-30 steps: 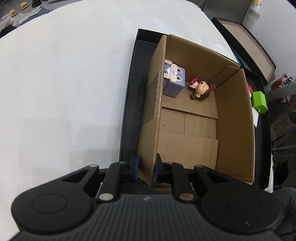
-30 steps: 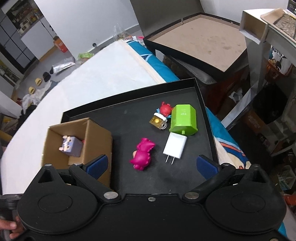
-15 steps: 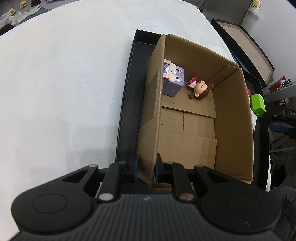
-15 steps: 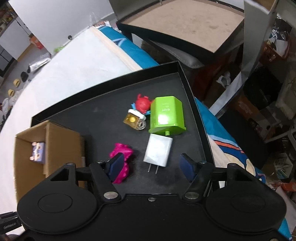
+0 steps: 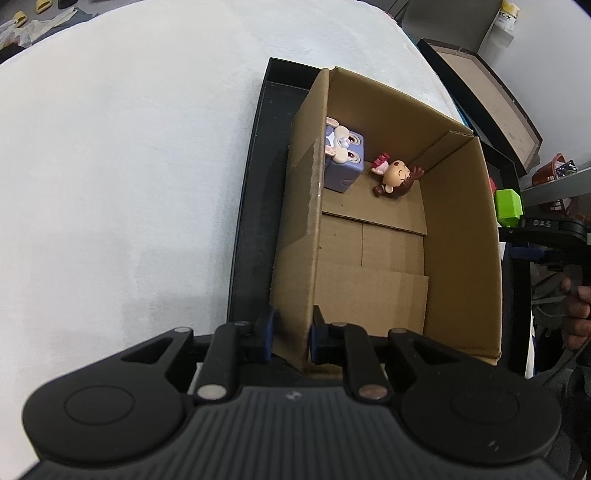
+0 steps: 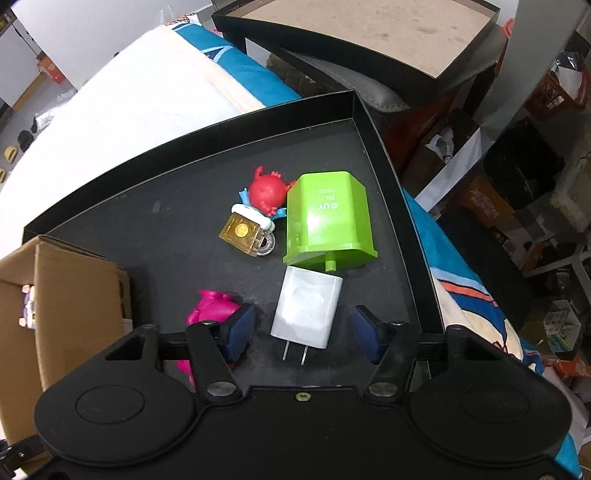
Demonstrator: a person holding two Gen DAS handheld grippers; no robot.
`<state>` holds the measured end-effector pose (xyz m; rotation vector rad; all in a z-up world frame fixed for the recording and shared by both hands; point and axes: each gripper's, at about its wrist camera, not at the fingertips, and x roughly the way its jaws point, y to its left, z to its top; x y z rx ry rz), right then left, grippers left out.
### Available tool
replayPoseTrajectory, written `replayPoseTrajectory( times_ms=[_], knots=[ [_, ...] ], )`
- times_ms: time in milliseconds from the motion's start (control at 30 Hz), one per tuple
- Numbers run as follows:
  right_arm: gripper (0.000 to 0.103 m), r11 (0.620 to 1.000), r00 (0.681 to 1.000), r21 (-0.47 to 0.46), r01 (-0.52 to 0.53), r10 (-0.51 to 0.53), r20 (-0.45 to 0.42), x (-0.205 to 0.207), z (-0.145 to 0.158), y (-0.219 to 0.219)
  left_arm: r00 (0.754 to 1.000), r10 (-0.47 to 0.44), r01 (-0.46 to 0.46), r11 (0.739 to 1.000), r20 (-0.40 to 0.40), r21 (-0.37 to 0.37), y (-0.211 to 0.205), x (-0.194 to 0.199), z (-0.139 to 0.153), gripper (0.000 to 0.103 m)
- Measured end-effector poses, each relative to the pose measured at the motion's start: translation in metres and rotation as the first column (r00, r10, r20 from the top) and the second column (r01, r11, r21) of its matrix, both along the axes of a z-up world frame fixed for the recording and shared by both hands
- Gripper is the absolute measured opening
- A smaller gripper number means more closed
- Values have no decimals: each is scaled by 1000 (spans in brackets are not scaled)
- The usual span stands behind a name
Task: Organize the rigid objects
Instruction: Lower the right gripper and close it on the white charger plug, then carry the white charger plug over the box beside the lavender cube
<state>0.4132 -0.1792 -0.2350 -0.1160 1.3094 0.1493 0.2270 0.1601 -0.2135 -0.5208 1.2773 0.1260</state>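
My left gripper (image 5: 291,334) is shut on the near left wall of a cardboard box (image 5: 461,236). The box holds a purple rabbit cube (image 5: 343,162) and a small doll figure (image 5: 395,177). My right gripper (image 6: 303,328) is open, one finger on each side of a white charger plug (image 6: 306,310) lying on the black tray (image 6: 177,206). Beside it lie a pink toy (image 6: 214,314), a green plastic block (image 6: 328,225), a red crab toy (image 6: 266,192) and a yellow padlock (image 6: 243,236). The box also shows at the left of the right wrist view (image 6: 62,295).
The tray (image 5: 255,206) sits on a white cloth-covered surface (image 5: 110,166). Another black tray with a brown base (image 6: 369,33) stands beyond. Shelving and clutter (image 6: 517,155) are to the right. The green block (image 5: 509,206) and the right gripper's body (image 5: 546,236) show past the box.
My right gripper has come down and forward over the tray and narrowed, so its fingers now flank the white charger. The left gripper stays clamped on the box wall.
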Motion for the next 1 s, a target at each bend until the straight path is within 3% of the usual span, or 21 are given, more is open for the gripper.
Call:
replayPoseTrajectory(
  times_ms=[100, 167, 1000],
  knots=[
    [40, 1000, 1000, -16, 0, 0, -16, 1, -9, 3, 1000, 3, -3, 1000, 4, -9, 1, 0, 0, 16],
    [38, 999, 1000, -46, -1, 0, -24, -1, -15, 5, 1000, -1, 1, 1000, 7, -11, 0, 0, -1, 16],
    [36, 998, 998, 29, -55, 55, 3, -44, 33, 2, 999, -16, 17, 1000, 33, -19, -1, -6, 0, 17]
  ],
)
